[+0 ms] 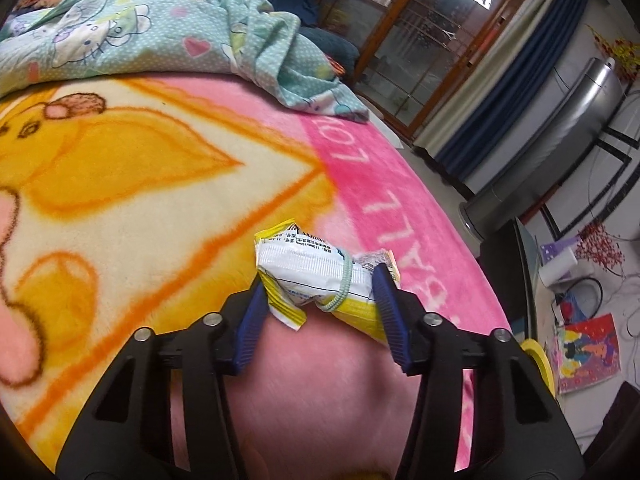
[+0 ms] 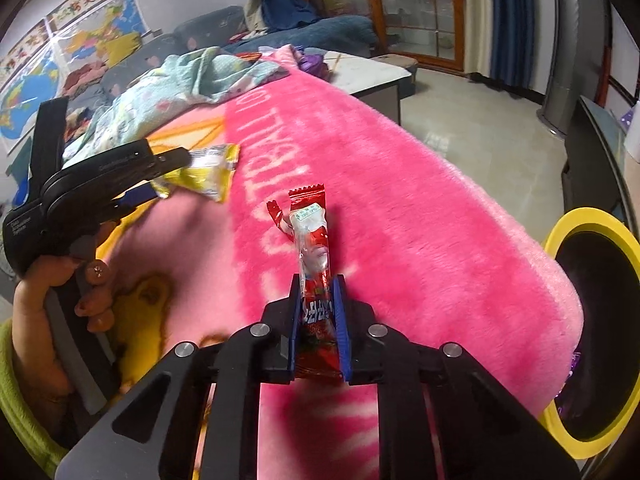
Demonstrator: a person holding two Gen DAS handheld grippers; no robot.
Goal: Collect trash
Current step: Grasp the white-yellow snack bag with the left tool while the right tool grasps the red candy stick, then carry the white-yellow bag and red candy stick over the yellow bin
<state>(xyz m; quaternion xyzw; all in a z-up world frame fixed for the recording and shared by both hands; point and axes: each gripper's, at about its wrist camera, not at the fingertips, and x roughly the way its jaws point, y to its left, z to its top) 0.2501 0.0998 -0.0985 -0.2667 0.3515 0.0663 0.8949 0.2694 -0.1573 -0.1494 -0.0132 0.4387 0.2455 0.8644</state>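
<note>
A crumpled yellow and white snack packet (image 1: 312, 268) with a green hair tie around it lies on the pink and yellow blanket (image 1: 120, 168). My left gripper (image 1: 320, 280) is shut on it, one blue pad pressing on each side. The right wrist view shows the same packet (image 2: 212, 176) in the left gripper (image 2: 170, 172), held by a person's hand (image 2: 40, 308). A long red candy wrapper (image 2: 314, 236) stands up from the pink blanket (image 2: 400, 200), pinched at its lower half by my right gripper (image 2: 318, 282), which is shut on it.
A yellow-rimmed dark bin (image 2: 560, 248) stands beside the bed at the right, also seen as a yellow rim (image 1: 540, 360). A bunched teal cartoon quilt (image 1: 160, 40) lies at the far end of the bed. Tiled floor, a low table and cluttered shelves lie beyond.
</note>
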